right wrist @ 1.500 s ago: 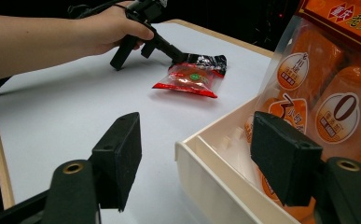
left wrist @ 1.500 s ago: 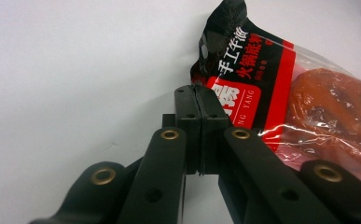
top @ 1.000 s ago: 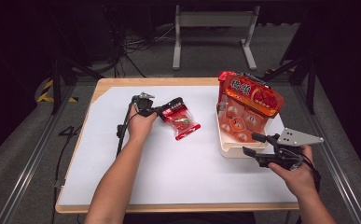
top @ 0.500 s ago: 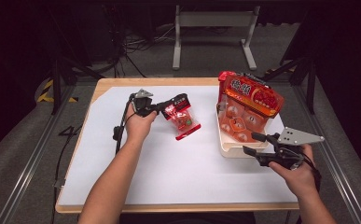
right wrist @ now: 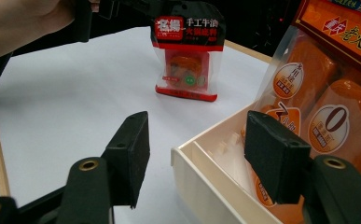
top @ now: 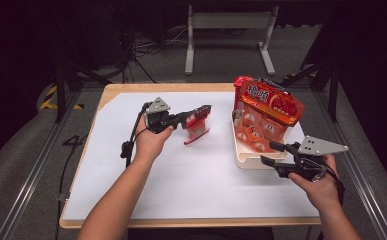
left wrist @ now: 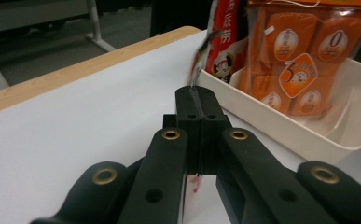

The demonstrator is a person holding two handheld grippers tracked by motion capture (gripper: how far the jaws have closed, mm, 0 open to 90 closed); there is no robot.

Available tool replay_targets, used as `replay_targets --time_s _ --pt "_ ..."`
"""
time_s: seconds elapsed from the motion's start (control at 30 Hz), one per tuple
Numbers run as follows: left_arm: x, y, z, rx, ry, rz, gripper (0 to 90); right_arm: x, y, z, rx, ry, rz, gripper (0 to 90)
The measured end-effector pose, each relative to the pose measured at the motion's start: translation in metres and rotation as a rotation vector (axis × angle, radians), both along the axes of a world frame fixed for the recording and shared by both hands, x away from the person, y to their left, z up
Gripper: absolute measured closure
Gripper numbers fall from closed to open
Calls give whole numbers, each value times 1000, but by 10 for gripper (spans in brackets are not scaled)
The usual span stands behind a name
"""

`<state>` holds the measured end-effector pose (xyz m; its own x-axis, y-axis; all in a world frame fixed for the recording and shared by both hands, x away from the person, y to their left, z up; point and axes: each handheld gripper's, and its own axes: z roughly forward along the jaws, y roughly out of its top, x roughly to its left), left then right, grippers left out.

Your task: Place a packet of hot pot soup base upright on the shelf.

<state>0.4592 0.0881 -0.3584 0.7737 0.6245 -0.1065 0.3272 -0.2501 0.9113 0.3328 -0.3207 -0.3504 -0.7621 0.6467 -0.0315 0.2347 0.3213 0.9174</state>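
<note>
The left hand-held gripper (top: 201,111) is clamped on the top edge of a small red sachet (top: 197,127); its jaws are pressed together with only the thin seam of the packet between them, as the left gripper view shows (left wrist: 197,100); the sachet hangs below the jaws, clear of the white surface (top: 181,175), over its middle and just left of the cream tray (top: 246,161). From the right gripper view the sachet (right wrist: 187,56) faces the camera, red at top and bottom with a clear window in the middle, and the person's left hand (right wrist: 24,21) sits above and to the left of it.

The right hand-held gripper (top: 268,153) is held level at the tray's near right corner; its jaws stand apart and have just been closing a little, with nothing pressed between the pads; in the right gripper view (right wrist: 201,156) the tray's near corner (right wrist: 201,172) lies in the gap between them, untouched as far as I can tell.

A large orange bag (top: 263,120) stands upright in the tray, leaning toward the far side; it takes up most of the tray, with a strip of bare tray floor left at the near end.
</note>
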Motion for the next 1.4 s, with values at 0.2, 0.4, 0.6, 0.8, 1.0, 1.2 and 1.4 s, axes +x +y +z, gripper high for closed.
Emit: replay_targets --time_s 0.2,0.4,0.6,0.8,1.0,1.2,1.4 --pt "-14 0 8 -15 -21 -23 900 1 2 0 -1 0 2 414" --pt "-29 -1 18 -10 -51 -78 900 4 6 2 -6 -8 12 413" --pt "-45 -5 29 3 -89 -131 900 6 12 7 -46 -51 21 422" --pt "-56 -8 38 -2 -112 -173 900 12 22 15 -49 -89 46 447" --pt "-67 -13 44 0 -125 -218 900 18 34 21 -59 -115 66 433" --pt "-78 -20 51 5 -145 -283 900 27 48 28 -63 -132 96 464" --pt "-82 -25 53 -3 -148 -332 900 36 59 36 -57 -139 152 577"
